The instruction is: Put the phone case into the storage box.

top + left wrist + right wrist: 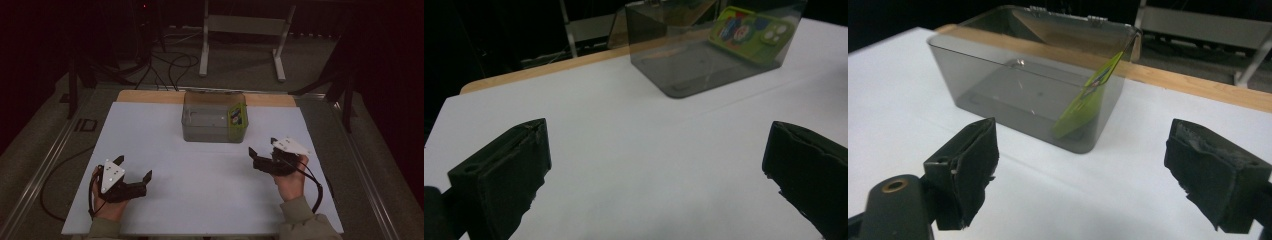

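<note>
Overhead, a white sheet (200, 175) covers most of a wooden table (150, 96), and a smoky, see-through plastic box (207, 131) stands near the far edge, roughly centred. A green phone case (237, 117) leans inside the box at its right end. The left gripper (133, 169) sits low on the sheet at the near left, held in the person's left hand (107, 205), its jaws spread wide with nothing between them. The right gripper (263, 146) hovers at the near right in the right hand (291, 182), just short of the box, jaws equally wide and empty (a grey three-cornered plate tops each one).

From the left gripper view, the two black jaws rise at the bottom corners, far apart, with bare sheet between them. The box (684, 75) lies ahead and to the right, well apart from the jaws, and the phone case (754, 35) rests tilted against its far end, camera cut-outs showing.

From the right gripper view, the jaws again stand wide with only sheet between. The box (998, 80) is near, straight ahead, its hinged lid open at the back. The phone case (1085, 97) is seen edge-on, slanting from the floor up to the right-hand wall.
</note>
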Motion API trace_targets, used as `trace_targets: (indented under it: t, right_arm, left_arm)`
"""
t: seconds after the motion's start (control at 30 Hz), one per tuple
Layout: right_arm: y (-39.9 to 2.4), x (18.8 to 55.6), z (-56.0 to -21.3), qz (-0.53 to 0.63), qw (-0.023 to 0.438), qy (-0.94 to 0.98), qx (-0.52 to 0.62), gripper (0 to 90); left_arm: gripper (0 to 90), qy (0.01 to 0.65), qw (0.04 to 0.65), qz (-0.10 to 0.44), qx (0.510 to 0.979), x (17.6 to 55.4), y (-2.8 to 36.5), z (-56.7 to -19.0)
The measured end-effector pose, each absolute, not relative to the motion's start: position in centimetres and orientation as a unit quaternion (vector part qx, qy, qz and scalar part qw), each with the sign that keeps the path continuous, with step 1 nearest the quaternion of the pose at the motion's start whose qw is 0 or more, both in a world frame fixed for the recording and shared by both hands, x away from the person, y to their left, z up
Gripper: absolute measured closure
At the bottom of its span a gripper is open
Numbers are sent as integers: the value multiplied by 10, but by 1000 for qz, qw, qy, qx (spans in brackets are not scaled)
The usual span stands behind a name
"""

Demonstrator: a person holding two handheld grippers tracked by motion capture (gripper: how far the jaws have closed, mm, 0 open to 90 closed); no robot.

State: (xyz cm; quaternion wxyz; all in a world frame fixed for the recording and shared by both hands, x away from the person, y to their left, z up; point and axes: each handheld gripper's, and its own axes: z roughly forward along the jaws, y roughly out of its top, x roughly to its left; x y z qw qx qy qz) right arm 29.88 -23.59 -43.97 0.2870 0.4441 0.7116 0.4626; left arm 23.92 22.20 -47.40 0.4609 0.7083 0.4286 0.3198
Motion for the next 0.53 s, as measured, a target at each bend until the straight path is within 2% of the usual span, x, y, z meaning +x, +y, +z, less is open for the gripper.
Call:
trace_targets:
  t: [0.07, 0.23, 0.53]
  right_arm:
    - [-243, 287, -446, 482, 310, 699, 428, 145]
    - [-255, 266, -462, 494, 328, 689, 416, 142]
    - [-267, 243, -475, 527, 318, 681, 396, 135]
  left_arm:
    - [0, 429, 465, 320, 705, 239, 224, -473]
    - [0, 430, 470, 318, 702, 239, 228, -471]
    - [0, 428, 472, 319, 702, 238, 229, -471]
